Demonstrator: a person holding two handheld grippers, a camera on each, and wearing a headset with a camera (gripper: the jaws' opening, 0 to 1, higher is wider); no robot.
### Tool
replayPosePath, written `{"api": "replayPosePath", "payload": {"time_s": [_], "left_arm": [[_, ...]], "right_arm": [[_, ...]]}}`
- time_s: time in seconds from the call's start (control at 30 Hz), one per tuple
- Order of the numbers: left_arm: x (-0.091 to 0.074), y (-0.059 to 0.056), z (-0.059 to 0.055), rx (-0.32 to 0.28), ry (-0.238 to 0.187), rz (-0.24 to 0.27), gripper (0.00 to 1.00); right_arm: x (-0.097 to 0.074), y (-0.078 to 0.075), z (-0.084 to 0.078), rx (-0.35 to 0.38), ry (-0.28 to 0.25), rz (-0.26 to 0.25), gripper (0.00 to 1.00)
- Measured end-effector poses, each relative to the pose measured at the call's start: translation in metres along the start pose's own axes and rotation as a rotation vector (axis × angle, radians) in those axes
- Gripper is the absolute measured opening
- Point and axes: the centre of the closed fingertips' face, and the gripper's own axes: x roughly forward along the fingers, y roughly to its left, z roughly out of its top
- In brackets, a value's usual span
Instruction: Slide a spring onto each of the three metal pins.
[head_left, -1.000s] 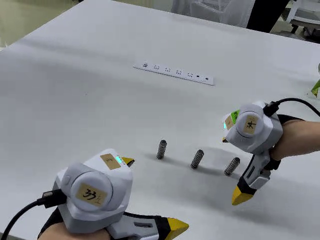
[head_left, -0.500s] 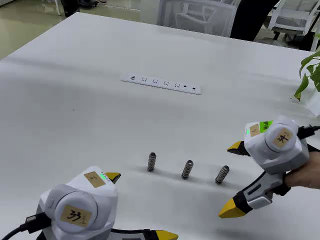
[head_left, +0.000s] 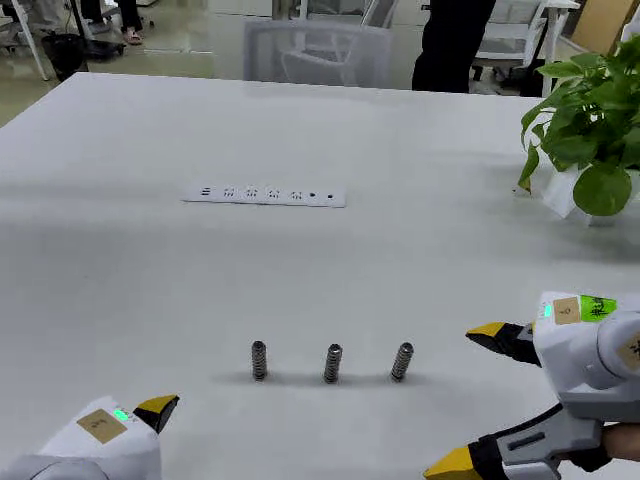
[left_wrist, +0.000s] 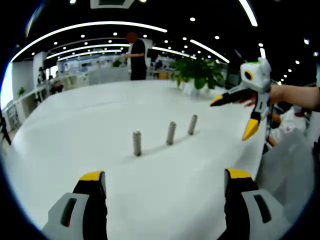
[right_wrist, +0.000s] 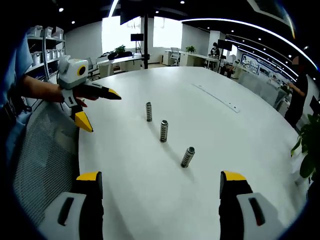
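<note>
Three short metal pins stand in a row on the white table (head_left: 150, 290), each with a coil spring around it: left (head_left: 259, 360), middle (head_left: 333, 363), right (head_left: 402, 361). The left gripper view shows the same row (left_wrist: 171, 133), and the right gripper view shows it too (right_wrist: 163, 130). My left gripper (left_wrist: 165, 176) is open and empty, well short of the pins; one yellow tip (head_left: 158, 408) shows in the head view. My right gripper (head_left: 465, 398) is open and empty, right of the row, jaws wide apart (right_wrist: 161, 176).
A white power strip (head_left: 265, 195) lies flat farther back on the table. A potted plant (head_left: 585, 140) stands at the far right. Beyond the far edge are a chair (head_left: 315, 50) and a standing person (head_left: 450, 40).
The head view has lifted, showing more of the room. Both grippers have drawn back from the pins, the right one away to the right. The springs stay on their pins.
</note>
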Motion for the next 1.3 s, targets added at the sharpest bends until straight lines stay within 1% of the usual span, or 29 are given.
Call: {"api": "replayPosePath", "payload": {"time_s": [0.07, 0.1, 0.2, 0.23, 0.3, 0.4, 0.5, 0.57, 0.63, 0.67, 0.8, 0.87, 0.93, 1.0, 1.1, 1.3], "left_arm": [[0.000, 0.003, 0.000, 0.000, -0.003, 0.016, 1.00], [-0.001, 0.005, 0.000, -0.008, -0.003, 0.030, 1.00], [-0.002, 0.007, -0.001, -0.005, 0.002, 0.037, 1.00], [-0.002, 0.008, -0.002, -0.006, 0.007, 0.039, 1.00], [-0.002, 0.008, -0.003, -0.006, 0.008, 0.038, 1.00], [-0.002, 0.005, -0.004, 0.002, 0.013, 0.031, 1.00], [-0.002, 0.002, -0.004, 0.015, 0.017, 0.024, 1.00], [-0.002, 0.003, -0.005, 0.015, 0.018, 0.022, 1.00], [-0.004, 0.003, -0.003, 0.019, 0.012, 0.026, 1.00], [-0.005, 0.004, -0.001, 0.014, 0.004, 0.027, 0.99], [-0.005, 0.006, -0.002, 0.011, 0.004, 0.035, 1.00], [-0.006, 0.007, -0.001, 0.006, -0.004, 0.038, 1.00], [-0.006, 0.007, 0.000, 0.007, -0.008, 0.040, 1.00], [-0.006, 0.007, 0.000, 0.007, -0.006, 0.038, 1.00], [-0.005, 0.004, -0.001, 0.009, -0.003, 0.031, 1.00], [-0.005, 0.005, 0.002, 0.013, -0.013, 0.031, 1.00]], "right_arm": [[-0.006, 0.004, -0.003, 0.004, -0.005, -0.013, 0.99], [-0.011, 0.005, -0.006, 0.006, -0.014, -0.042, 0.99], [-0.018, 0.008, -0.012, 0.057, -0.042, -0.083, 0.99], [-0.019, 0.009, -0.013, 0.064, -0.051, -0.087, 0.99], [-0.022, 0.011, -0.019, 0.084, -0.052, -0.100, 0.99], [-0.024, 0.017, -0.024, 0.109, -0.056, -0.107, 0.99], [-0.023, 0.019, -0.027, 0.122, -0.065, -0.122, 0.99], [-0.023, 0.019, -0.028, 0.126, -0.062, -0.123, 0.99], [-0.024, 0.019, -0.030, 0.120, -0.061, -0.136, 0.99], [-0.024, 0.018, -0.030, 0.122, -0.067, -0.142, 0.99], [-0.026, 0.018, -0.027, 0.134, -0.101, -0.160, 0.99], [-0.026, 0.018, -0.029, 0.135, -0.102, -0.167, 0.99], [-0.026, 0.020, -0.028, 0.129, -0.115, -0.169, 0.99], [-0.027, 0.022, -0.026, 0.134, -0.131, -0.170, 0.99], [-0.028, 0.024, -0.026, 0.144, -0.151, -0.189, 0.99], [-0.030, 0.028, -0.025, 0.136, -0.154, -0.195, 0.99]]}}
